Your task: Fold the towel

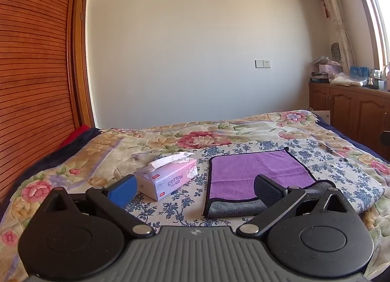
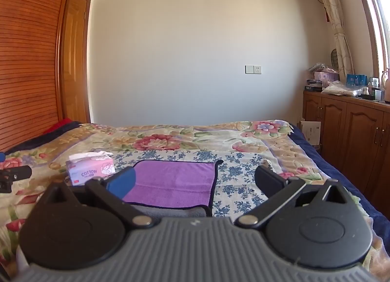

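A purple towel [image 1: 253, 174] with a dark border and a grey underside lies folded over on the blue-flowered cloth on the bed; a grey strip shows along its near edge. It also shows in the right wrist view [image 2: 170, 182]. My left gripper [image 1: 195, 188] is open and empty, held above the bed just short of the towel's near left corner. My right gripper [image 2: 195, 182] is open and empty, above the towel's near right part. The other gripper's black body [image 2: 12, 177] shows at the left edge of the right wrist view.
A pink tissue box [image 1: 168, 179] marked COTTON stands left of the towel, also in the right wrist view [image 2: 91, 171]. The floral bedspread [image 1: 195, 135] covers the bed. A wooden wardrobe [image 1: 34, 87] stands on the left, wooden cabinets [image 2: 353, 131] on the right.
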{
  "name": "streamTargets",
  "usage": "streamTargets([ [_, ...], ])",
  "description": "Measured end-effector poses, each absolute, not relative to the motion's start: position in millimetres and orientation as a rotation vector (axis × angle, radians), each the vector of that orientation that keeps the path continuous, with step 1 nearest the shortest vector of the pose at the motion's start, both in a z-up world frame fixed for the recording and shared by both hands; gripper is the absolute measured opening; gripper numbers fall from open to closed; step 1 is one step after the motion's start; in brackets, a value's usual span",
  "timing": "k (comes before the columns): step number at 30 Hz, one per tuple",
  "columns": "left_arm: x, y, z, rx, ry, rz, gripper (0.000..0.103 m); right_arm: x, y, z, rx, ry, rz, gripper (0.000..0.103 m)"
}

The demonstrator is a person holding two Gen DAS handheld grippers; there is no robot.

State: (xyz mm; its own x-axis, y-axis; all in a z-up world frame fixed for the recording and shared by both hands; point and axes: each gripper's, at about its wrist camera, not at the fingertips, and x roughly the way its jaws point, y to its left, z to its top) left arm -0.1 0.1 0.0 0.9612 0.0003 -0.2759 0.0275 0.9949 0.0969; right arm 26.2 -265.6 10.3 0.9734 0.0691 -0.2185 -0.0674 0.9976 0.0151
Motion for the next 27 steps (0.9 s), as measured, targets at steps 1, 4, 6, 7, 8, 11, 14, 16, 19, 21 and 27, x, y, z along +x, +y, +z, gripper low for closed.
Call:
streamTargets([
  [1,0.0,0.2,-0.1,0.101,0.279,-0.014,0.103,26.2,-265.5,10.2,0.008,0.219,0.068,0.103],
  [4,-0.2,-0.2,-0.1,0.106,0.277,-0.014,0.103,26.3,-265.3,9.9,0.008,0.220,0.069,0.103],
  [6,-0.3,-0.1,-0.1,0.105,0.277,-0.014,0.103,26.3,-264.9,9.7,0.007,0.221,0.069,0.103],
  [7,-0.2,-0.1,-0.1,0.105,0.278,-0.015,0.103,26.2,-264.7,9.7,0.007,0.221,0.069,0.103],
  [8,-0.1,-0.1,-0.1,0.105,0.279,-0.015,0.103,26.0,-264.5,9.6,0.007,0.221,0.069,0.103],
  [11,-0.1,-0.1,-0.2,0.105,0.278,-0.015,0.103,26.7,-265.9,9.7,0.009,0.221,0.067,0.103],
  [14,-0.1,-0.1,-0.2,0.105,0.278,-0.015,0.103,26.8,-266.4,10.0,0.010,0.221,0.065,0.103],
  [16,-0.1,-0.1,-0.1,0.106,0.277,-0.015,0.103,26.3,-266.2,10.2,0.008,0.221,0.067,0.103],
  [19,-0.1,0.0,-0.2,0.105,0.277,-0.014,0.103,26.4,-266.3,10.3,0.008,0.222,0.067,0.103],
  [21,-0.1,-0.1,-0.2,0.105,0.277,-0.014,0.103,26.3,-266.1,10.3,0.008,0.222,0.067,0.103],
  [27,-0.1,-0.1,-0.2,0.106,0.277,-0.014,0.103,26.4,-265.6,10.5,0.007,0.222,0.067,0.103],
])
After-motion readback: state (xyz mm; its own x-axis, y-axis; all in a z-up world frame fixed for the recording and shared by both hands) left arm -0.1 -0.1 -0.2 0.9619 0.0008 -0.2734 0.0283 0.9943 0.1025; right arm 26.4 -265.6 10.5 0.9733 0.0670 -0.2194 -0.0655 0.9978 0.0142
